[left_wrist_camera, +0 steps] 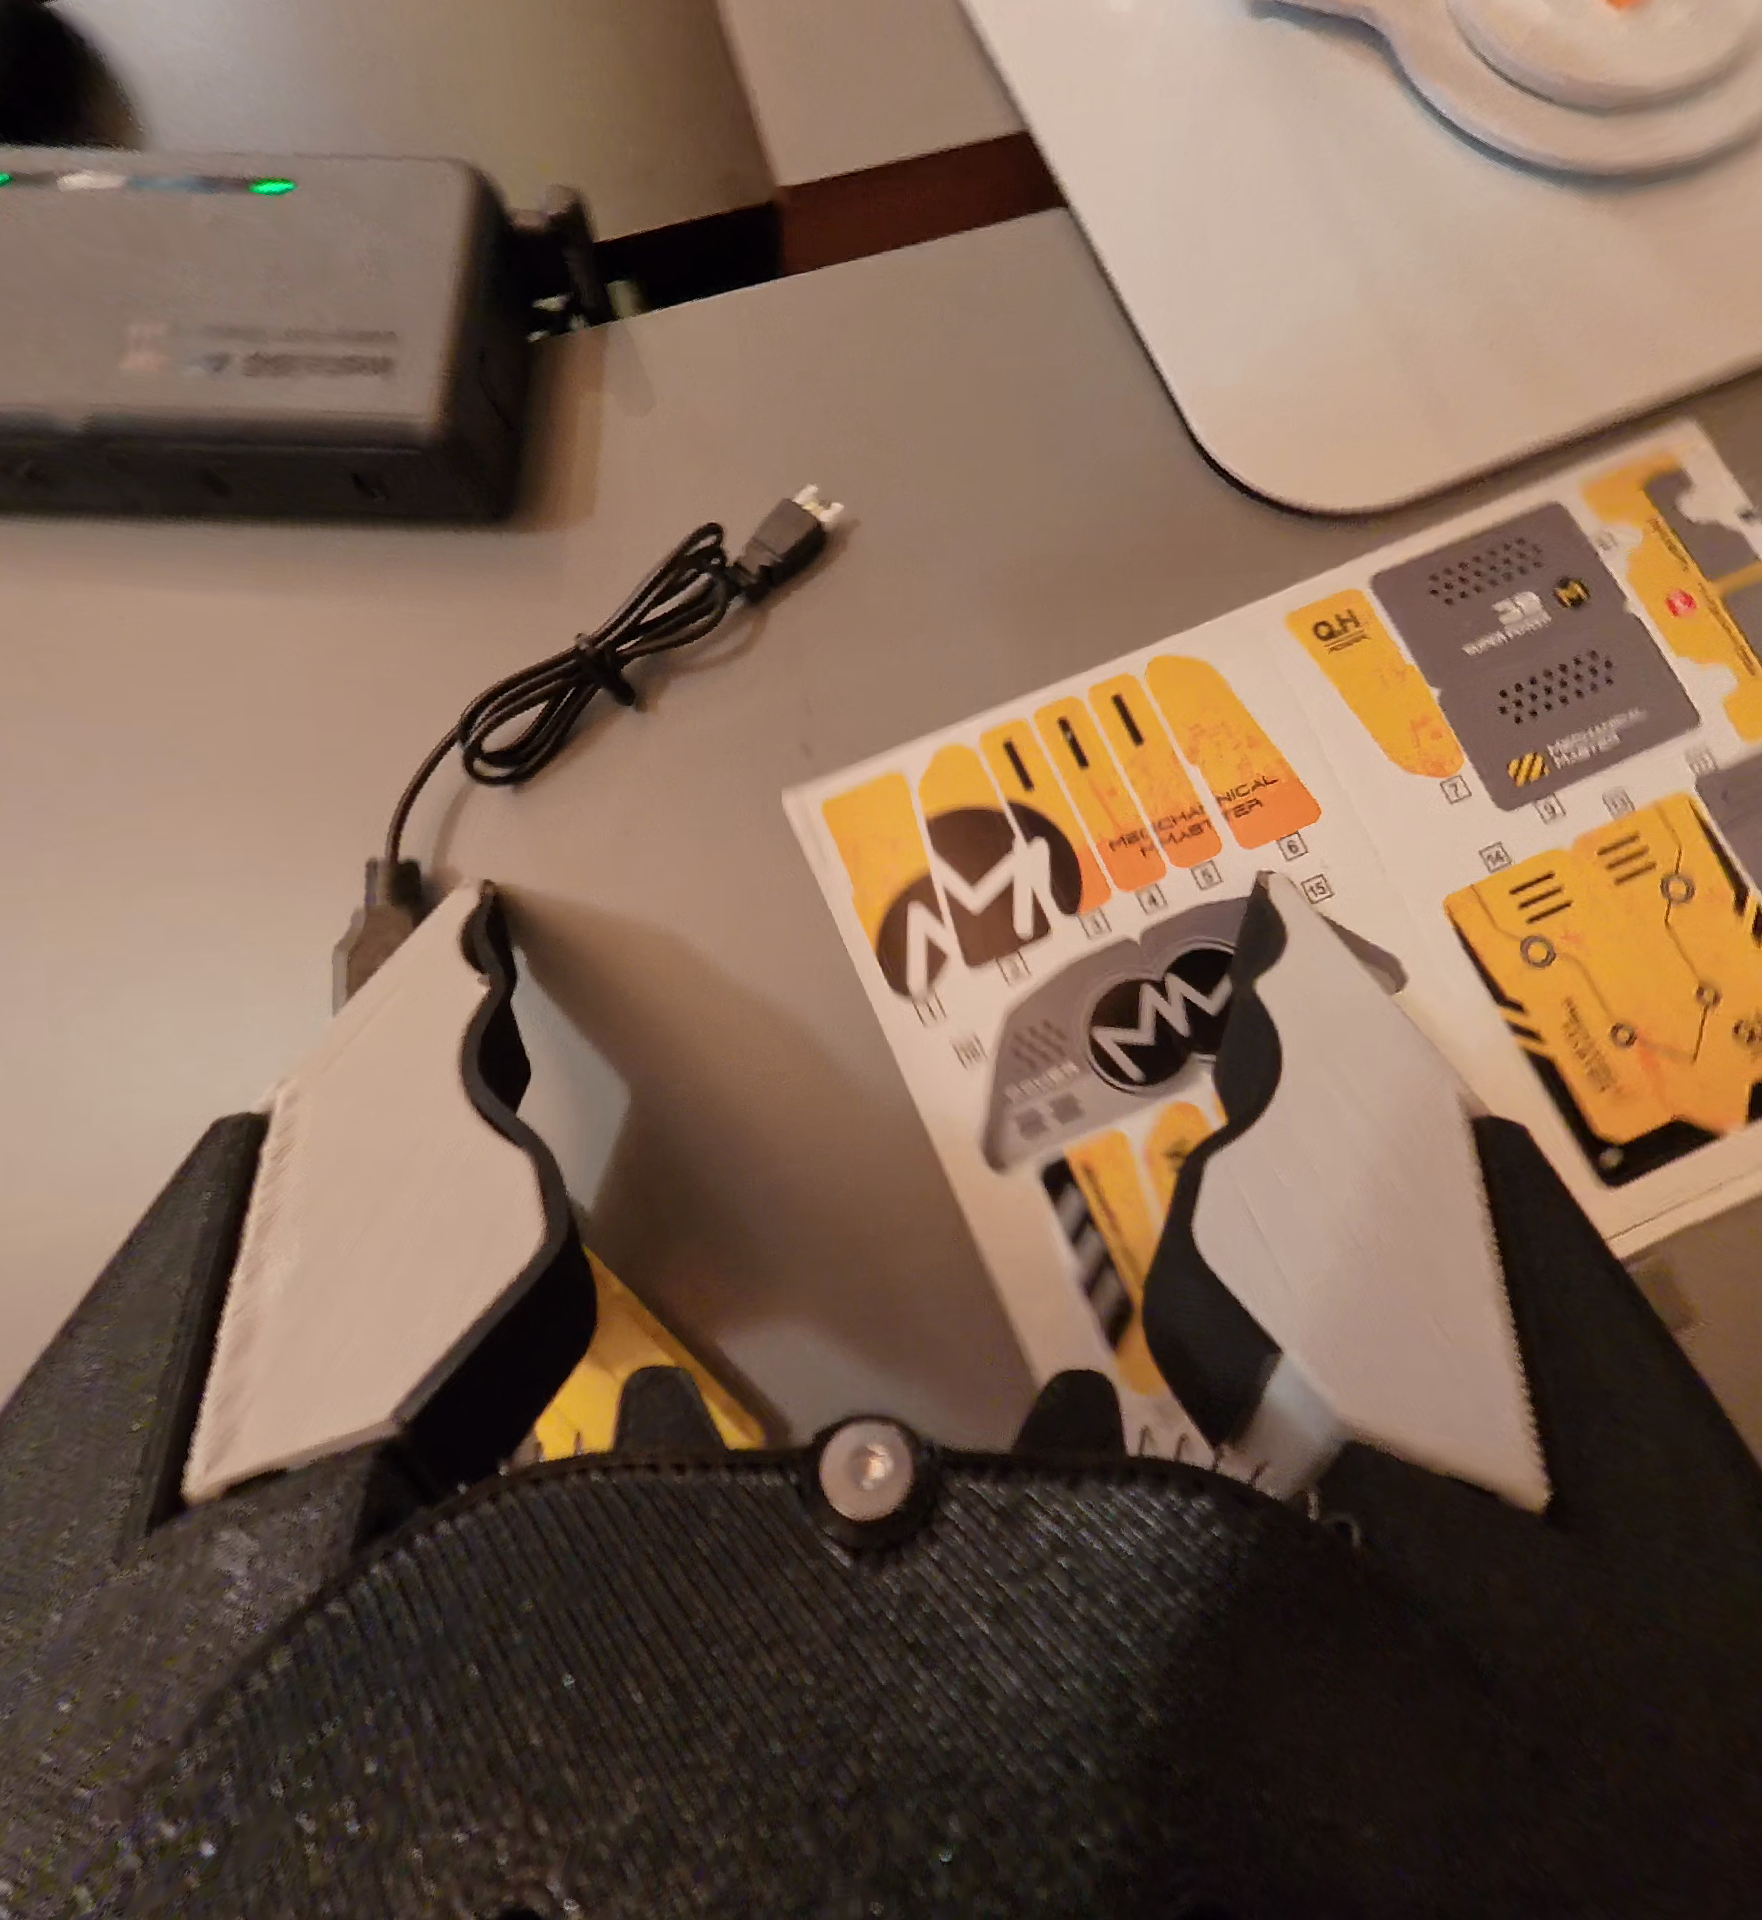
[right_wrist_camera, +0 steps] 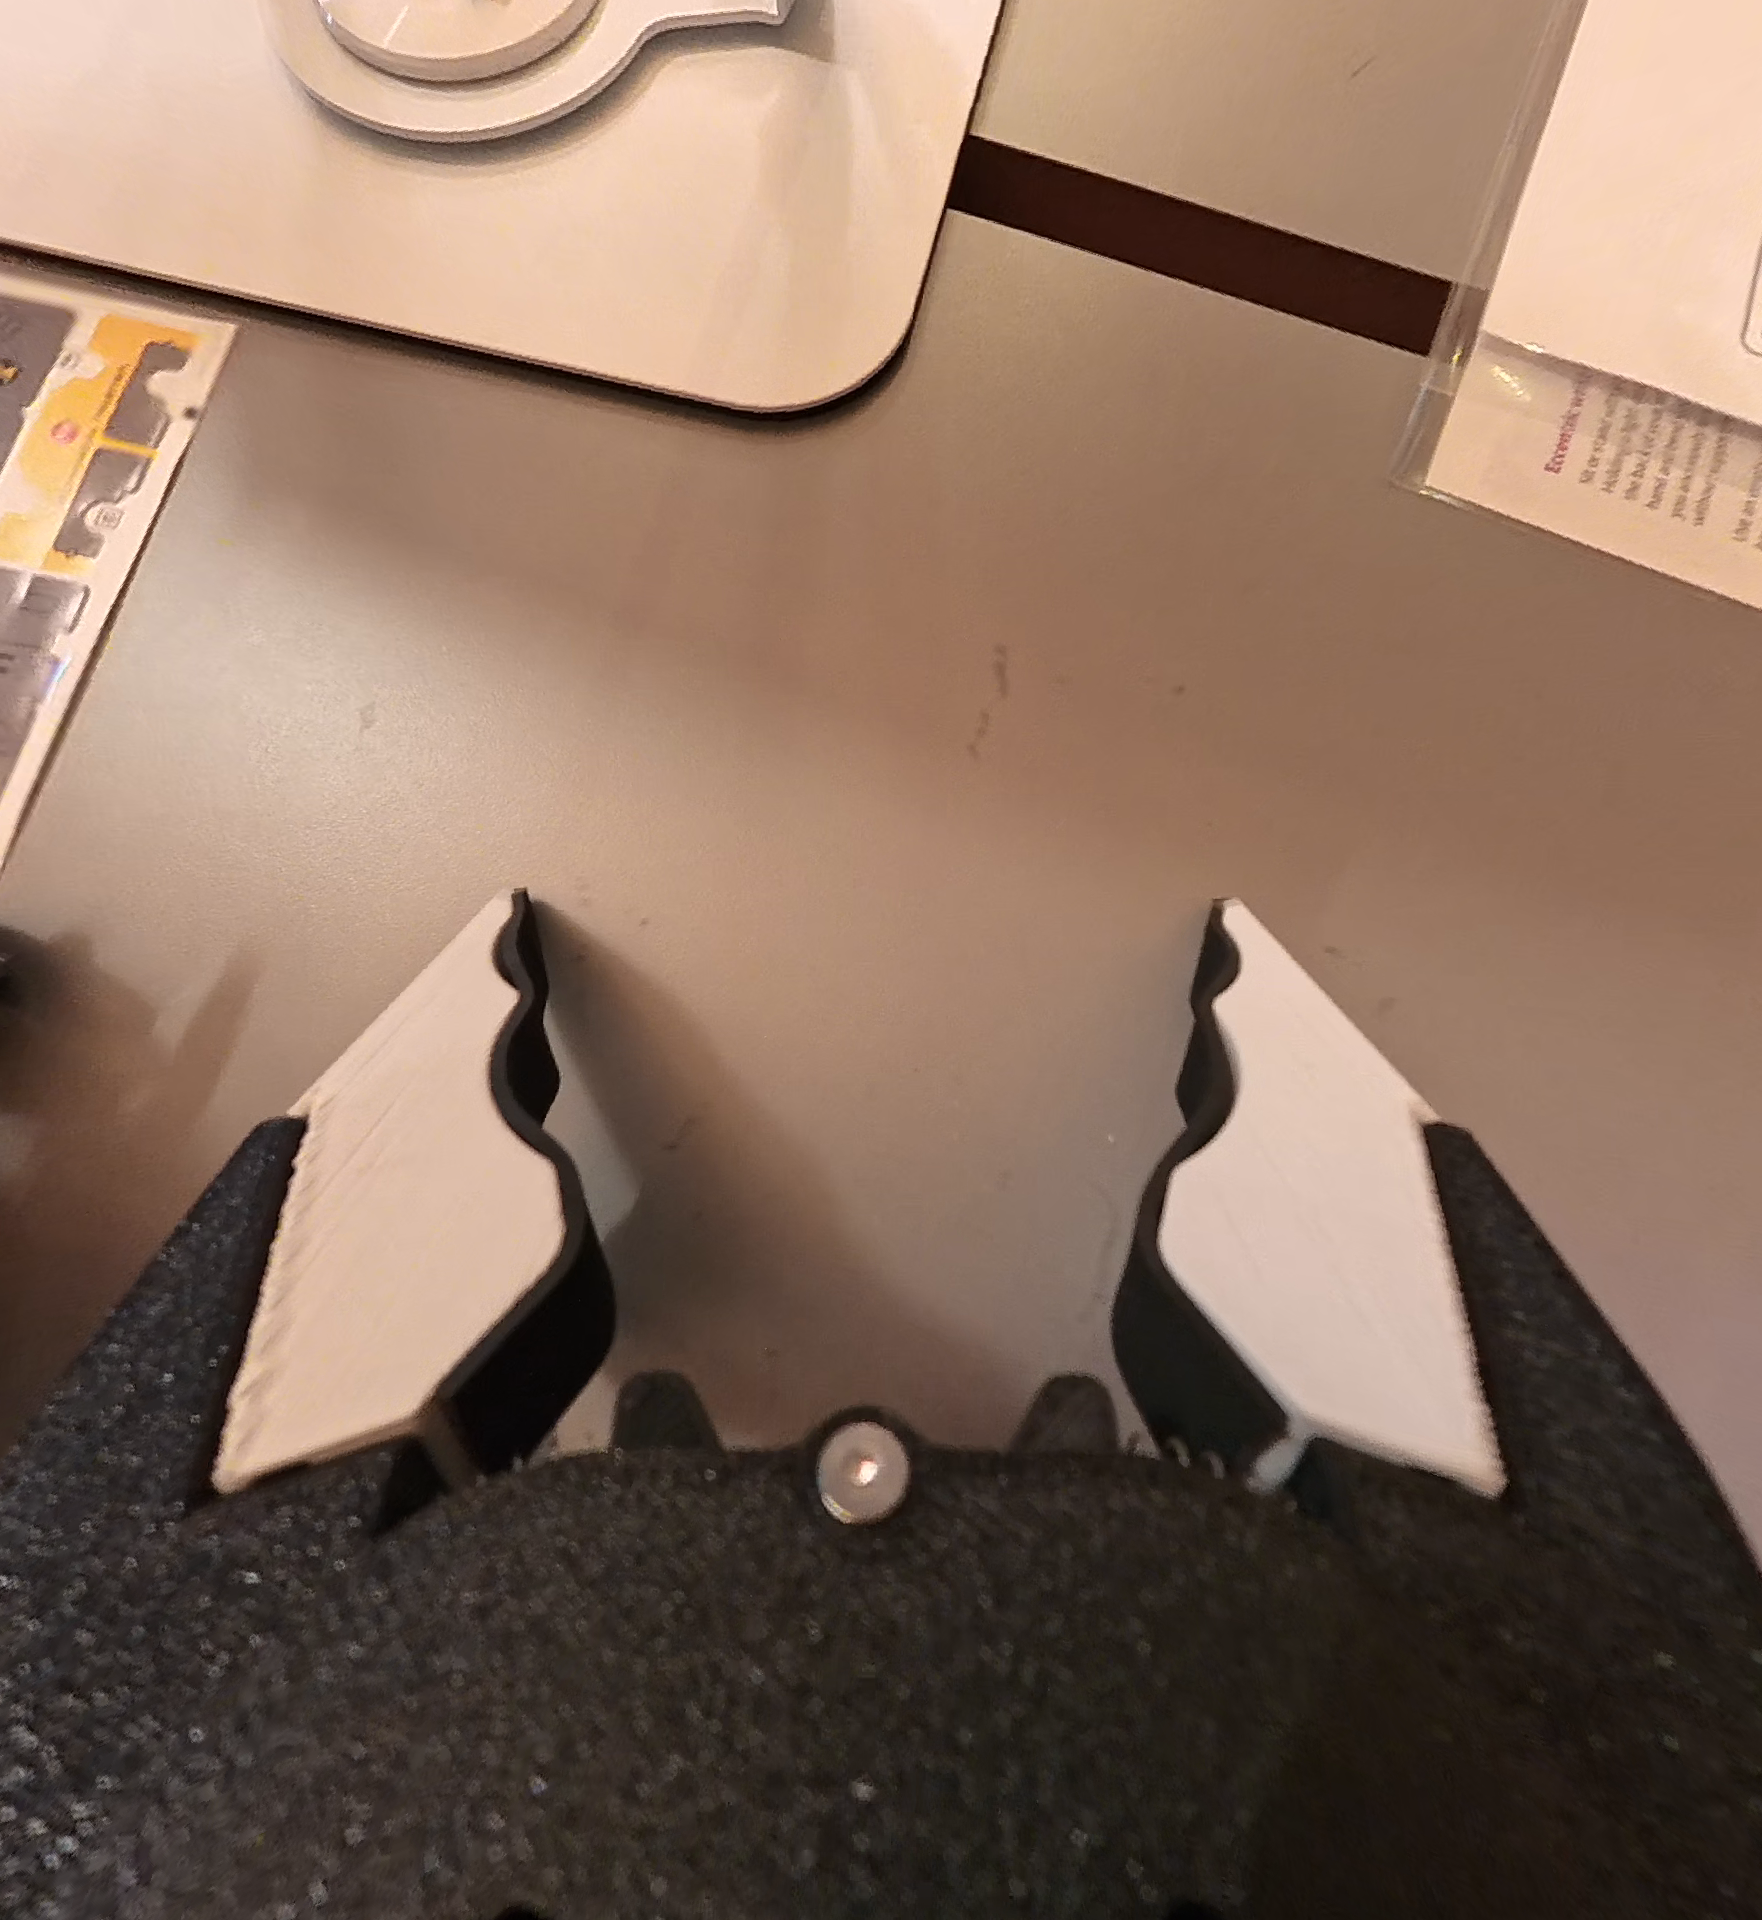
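Observation:
My left gripper (left_wrist_camera: 877,894) is open and empty above the grey table (left_wrist_camera: 181,779). Its left fingertip is over the plug end of a coiled black USB cable (left_wrist_camera: 586,665). Its right fingertip is over a sticker sheet (left_wrist_camera: 1479,935) with yellow, grey and black shapes. A yellow item (left_wrist_camera: 638,1371) shows under the gripper between the finger bases. My right gripper (right_wrist_camera: 866,904) is open and empty above bare grey table (right_wrist_camera: 856,675). The sticker sheet's right edge (right_wrist_camera: 46,499) lies at the left of the right wrist view.
A dark grey box with green lights (left_wrist_camera: 202,332) sits at the back left. A white board (left_wrist_camera: 1428,291) carrying a white round part lies at the back; it also shows in the right wrist view (right_wrist_camera: 544,239). A printed page in a clear sleeve (right_wrist_camera: 1635,343) lies at the right.

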Demonstrator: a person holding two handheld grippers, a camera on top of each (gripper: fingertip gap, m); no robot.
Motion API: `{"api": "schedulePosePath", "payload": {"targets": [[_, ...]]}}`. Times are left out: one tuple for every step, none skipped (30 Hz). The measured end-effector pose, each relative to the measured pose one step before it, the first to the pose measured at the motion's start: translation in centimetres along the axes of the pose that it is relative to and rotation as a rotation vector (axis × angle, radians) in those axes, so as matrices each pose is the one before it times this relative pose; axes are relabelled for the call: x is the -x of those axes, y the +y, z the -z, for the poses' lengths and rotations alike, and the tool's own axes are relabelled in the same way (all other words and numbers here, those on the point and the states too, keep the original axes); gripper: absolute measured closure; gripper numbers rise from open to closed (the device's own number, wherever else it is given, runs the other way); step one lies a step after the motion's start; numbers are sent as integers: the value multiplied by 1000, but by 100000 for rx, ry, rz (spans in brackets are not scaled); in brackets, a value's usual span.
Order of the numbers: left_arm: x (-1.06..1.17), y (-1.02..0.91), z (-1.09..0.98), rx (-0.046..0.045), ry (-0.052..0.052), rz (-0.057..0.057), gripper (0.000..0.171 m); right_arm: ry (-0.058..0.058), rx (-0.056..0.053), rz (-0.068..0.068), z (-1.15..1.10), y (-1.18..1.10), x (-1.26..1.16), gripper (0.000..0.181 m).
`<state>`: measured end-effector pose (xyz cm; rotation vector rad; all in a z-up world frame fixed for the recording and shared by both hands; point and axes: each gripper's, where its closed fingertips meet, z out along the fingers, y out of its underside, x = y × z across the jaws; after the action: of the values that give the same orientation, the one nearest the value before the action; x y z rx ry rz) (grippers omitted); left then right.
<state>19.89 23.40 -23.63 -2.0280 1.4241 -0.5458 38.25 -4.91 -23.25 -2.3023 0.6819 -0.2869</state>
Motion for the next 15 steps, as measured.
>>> {"api": "schedulePosePath", "payload": {"targets": [[91,-130,-42,-414,1349,-672,38,61,-132,-11,10,2,-2,58],[154,-284,-213,-126,1212,-1298,39,-31,-23,-42,-3,10,2,58],[-39,-295,-242,181,1988,-1560,36,-33,2,48,0,0,1,58],[49,-195,-89,551,747,-1475,35,-93,87,160,0,-9,-10,58],[115,-258,107,-771,-375,-756,38,-340,16,399,-5,-18,8,58],[22,-504,323,-3013,-692,-955,45,-719,-165,413,9,-45,49,59],[26,-723,581,-3689,-1116,-649,49,-1666,-862,613,92,-123,220,60],[-107,-927,832,-3560,-391,-303,48,-1655,-2210,103,247,-318,247,60],[-284,-1051,1006,-4090,456,-1242,48,-2107,-3039,-111,423,-470,305,60],[-439,-995,1031,-4040,1281,-2760,47,-2211,-3261,-403,534,-541,333,60],[-346,-812,1008,-3257,716,-3251,47,-2072,-3306,-523,607,-570,329,61],[-60,-647,952,-2640,-965,-2555,47,-1688,-3171,-233,626,-539,275,61],[219,-459,868,-1969,-2559,-1664,47,-1306,-2884,6,644,-469,242,63],[237,-286,799,-1289,-2298,-1420,46,-1959,-2733,846,661,-405,395,66],[89,-122,737,-685,-837,-1012,45,-2682,-2090,1606,678,-281,572,75]]}}
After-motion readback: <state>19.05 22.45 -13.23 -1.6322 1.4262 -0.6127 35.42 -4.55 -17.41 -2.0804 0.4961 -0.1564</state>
